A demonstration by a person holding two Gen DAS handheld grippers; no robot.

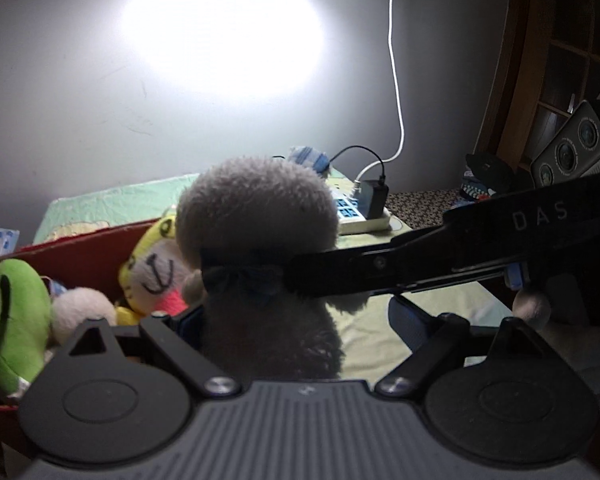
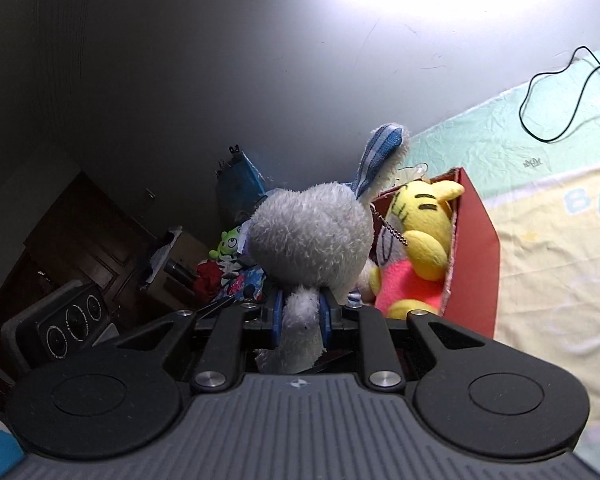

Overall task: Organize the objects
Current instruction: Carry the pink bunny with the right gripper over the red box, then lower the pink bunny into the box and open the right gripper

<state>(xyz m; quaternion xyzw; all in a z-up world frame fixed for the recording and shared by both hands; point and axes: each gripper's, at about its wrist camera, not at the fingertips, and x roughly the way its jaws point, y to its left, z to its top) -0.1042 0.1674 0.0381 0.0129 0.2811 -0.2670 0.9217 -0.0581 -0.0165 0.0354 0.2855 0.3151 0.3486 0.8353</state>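
Right claw (image 2: pixel 302 316) is gripping the grey plush rabbit (image 2: pixel 310 240) by a limb, blue pads pressed to either side, holding it upright just beside the red box (image 2: pixel 476 240). Left claw (image 1: pixel 296 320) is standing wide around the same rabbit's body, not pinching it. A yellow plush (image 2: pixel 424 224) is lying inside the box; a green plush (image 1: pixel 16 316) is sitting at its other end.

Counted across both views: one grey plush (image 1: pixel 260 216), one yellow plush (image 2: pixel 424 220) and one green plush (image 1: pixel 14 320) in one red box (image 2: pixel 476 248), one power strip (image 1: pixel 364 220) with one black charger (image 1: pixel 374 198), and two grippers (image 2: pixel 302 312) (image 1: pixel 296 316).
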